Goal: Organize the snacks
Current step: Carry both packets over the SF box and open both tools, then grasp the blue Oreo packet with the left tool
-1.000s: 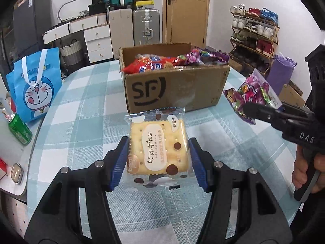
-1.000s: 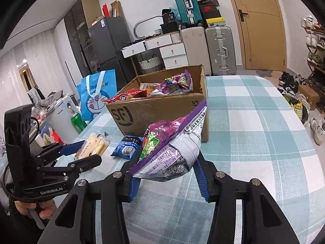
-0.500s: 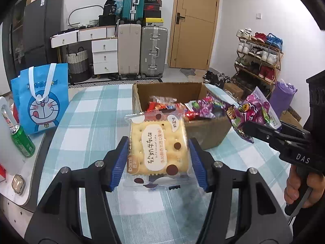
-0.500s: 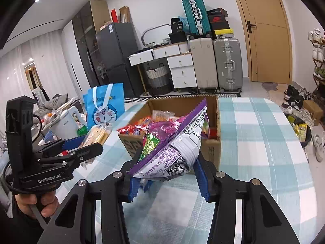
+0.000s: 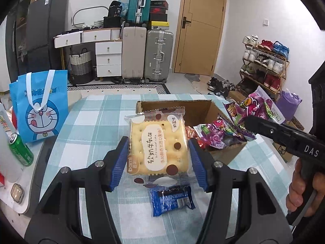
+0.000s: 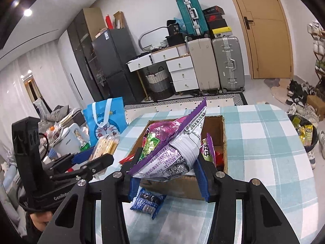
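Gripping a glossy square cracker packet (image 5: 159, 146), the left gripper (image 5: 158, 156) hangs near the cardboard box (image 6: 222, 126). The right gripper (image 6: 168, 174) clamps a crinkly purple snack bag (image 6: 172, 142) above it; a blue foil packet (image 5: 172, 201) lies on the checked tablecloth (image 6: 264, 142)

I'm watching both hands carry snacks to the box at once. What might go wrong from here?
1. The purple snack bag is pinched only at its lower part in the right gripper; the puffy pack may slip out.
2. The cardboard box already holds packets on its right side, so added snacks might pile up there.
3. The blue packet on the table could get overlooked under the left gripper holding the cracker pack.
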Tool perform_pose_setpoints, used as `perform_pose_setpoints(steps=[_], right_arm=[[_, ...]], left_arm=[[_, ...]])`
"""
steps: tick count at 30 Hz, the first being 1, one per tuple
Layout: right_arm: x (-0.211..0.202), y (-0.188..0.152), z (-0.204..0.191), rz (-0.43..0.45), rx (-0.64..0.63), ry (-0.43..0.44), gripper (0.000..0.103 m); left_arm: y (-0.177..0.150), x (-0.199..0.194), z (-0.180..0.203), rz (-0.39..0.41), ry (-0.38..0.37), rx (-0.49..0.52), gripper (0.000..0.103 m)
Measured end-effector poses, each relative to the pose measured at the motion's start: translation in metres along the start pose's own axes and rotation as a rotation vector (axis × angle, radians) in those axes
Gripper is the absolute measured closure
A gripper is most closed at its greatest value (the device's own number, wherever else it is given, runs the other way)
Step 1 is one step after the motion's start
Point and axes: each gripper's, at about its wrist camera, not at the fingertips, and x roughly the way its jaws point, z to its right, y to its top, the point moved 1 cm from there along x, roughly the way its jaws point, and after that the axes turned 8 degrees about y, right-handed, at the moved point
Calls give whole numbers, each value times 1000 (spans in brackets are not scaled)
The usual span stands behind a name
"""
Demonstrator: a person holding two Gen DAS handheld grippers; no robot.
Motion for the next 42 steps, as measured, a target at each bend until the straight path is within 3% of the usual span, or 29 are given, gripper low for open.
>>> perform_pose_setpoints(steps=[16, 21, 23, 25, 26, 29, 32, 35, 42], right_arm=[[53, 16, 33, -37, 67, -22, 56], [56, 17, 34, -34, 61, -24, 50], [54, 16, 36, -34, 61, -32, 50], [51, 14, 37, -38, 60, -38, 49], [49, 13, 37, -39, 55, -48, 44], [39, 7, 35, -24, 40, -60, 23], [28, -3, 29, -14, 18, -66, 8], [21, -12, 23, -23, -5, -76, 1], [8, -35, 10, -36, -57, -113, 1]], left_arm=[[19, 80, 20, -56, -5, -1, 47], [16, 99, 18, -83, 21, 11, 46], [14, 101, 18, -88, 19, 16, 42], [12, 99, 17, -99, 16, 25, 30], [10, 97, 16, -100, 18, 30, 20], [4, 89, 15, -97, 17, 44, 17], [-7, 78, 13, -112, 14, 53, 1], [-20, 66, 13, -108, 20, 73, 1], [-59, 60, 9, -164, 41, 87, 1]])
